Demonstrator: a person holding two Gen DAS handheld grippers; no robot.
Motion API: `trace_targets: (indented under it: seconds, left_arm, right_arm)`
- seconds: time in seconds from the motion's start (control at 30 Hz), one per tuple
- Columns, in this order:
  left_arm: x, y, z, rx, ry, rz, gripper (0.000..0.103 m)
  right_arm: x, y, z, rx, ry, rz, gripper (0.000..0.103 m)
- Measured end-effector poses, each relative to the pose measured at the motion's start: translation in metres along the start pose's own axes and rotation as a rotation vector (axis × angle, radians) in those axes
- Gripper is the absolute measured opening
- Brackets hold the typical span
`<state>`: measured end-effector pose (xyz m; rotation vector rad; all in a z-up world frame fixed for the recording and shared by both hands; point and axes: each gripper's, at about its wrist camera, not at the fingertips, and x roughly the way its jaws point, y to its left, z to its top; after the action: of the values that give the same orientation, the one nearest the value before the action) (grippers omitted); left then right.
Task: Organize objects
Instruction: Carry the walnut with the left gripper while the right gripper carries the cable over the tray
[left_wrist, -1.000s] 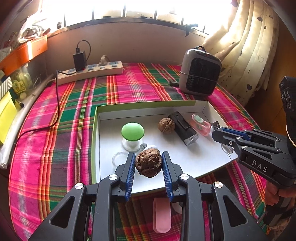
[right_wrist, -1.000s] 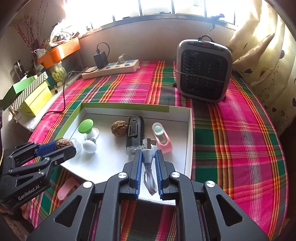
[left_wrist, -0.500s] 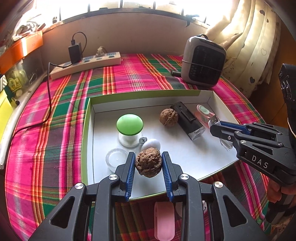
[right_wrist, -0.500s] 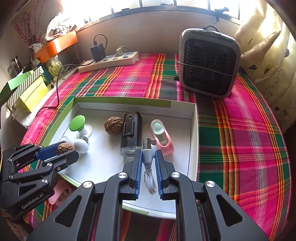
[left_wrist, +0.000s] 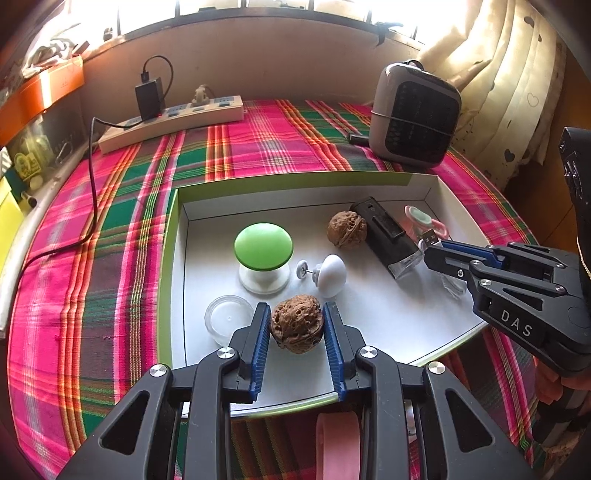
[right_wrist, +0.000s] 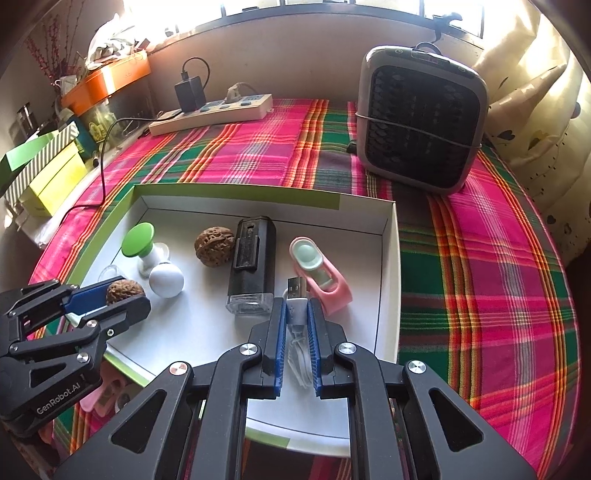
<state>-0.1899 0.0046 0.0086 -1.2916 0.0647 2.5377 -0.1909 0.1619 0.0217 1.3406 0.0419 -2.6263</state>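
Note:
My left gripper (left_wrist: 297, 317) is shut on a brown walnut (left_wrist: 296, 328), held just above the front of the white tray (left_wrist: 388, 314). The same walnut (right_wrist: 123, 290) shows between that gripper's fingers at the left of the right wrist view. My right gripper (right_wrist: 296, 308) is shut on a white USB cable (right_wrist: 297, 308), its metal plug sticking out past the pads over the tray (right_wrist: 192, 332). The cable's loops hang down between the fingers. In the tray lie a second walnut (left_wrist: 347, 229), a green-capped mushroom toy (left_wrist: 263, 254), a white knob (left_wrist: 331, 275) and a black box (left_wrist: 386, 236).
A pink holder (right_wrist: 319, 275) lies at the tray's right side and a clear round lid (left_wrist: 229, 317) at its left front. A grey heater (right_wrist: 421, 118) and a power strip (right_wrist: 210, 114) stand at the back of the plaid cloth. A pink item (left_wrist: 338, 446) lies below my left gripper.
Both grippers have crept forward over the tray with their loads, the right one a little lower. The white knob, hidden behind the walnut a second ago, shows now.

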Motion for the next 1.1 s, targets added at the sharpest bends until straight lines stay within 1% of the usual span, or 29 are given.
trace_targets:
  seconds: [0.43, 1.1]
  left_arm:
    - [0.0042, -0.0014, 0.0023, 0.000, 0.001, 0.005, 0.027]
    - [0.0051, -0.0015, 0.0024, 0.001, 0.003, 0.006, 0.028]
  right_arm:
    - [0.0035, -0.0012, 0.0019, 0.000, -0.013, -0.027, 0.012]
    - [0.0025, -0.0020, 0.0011, 0.010, -0.015, -0.020, 0.013]
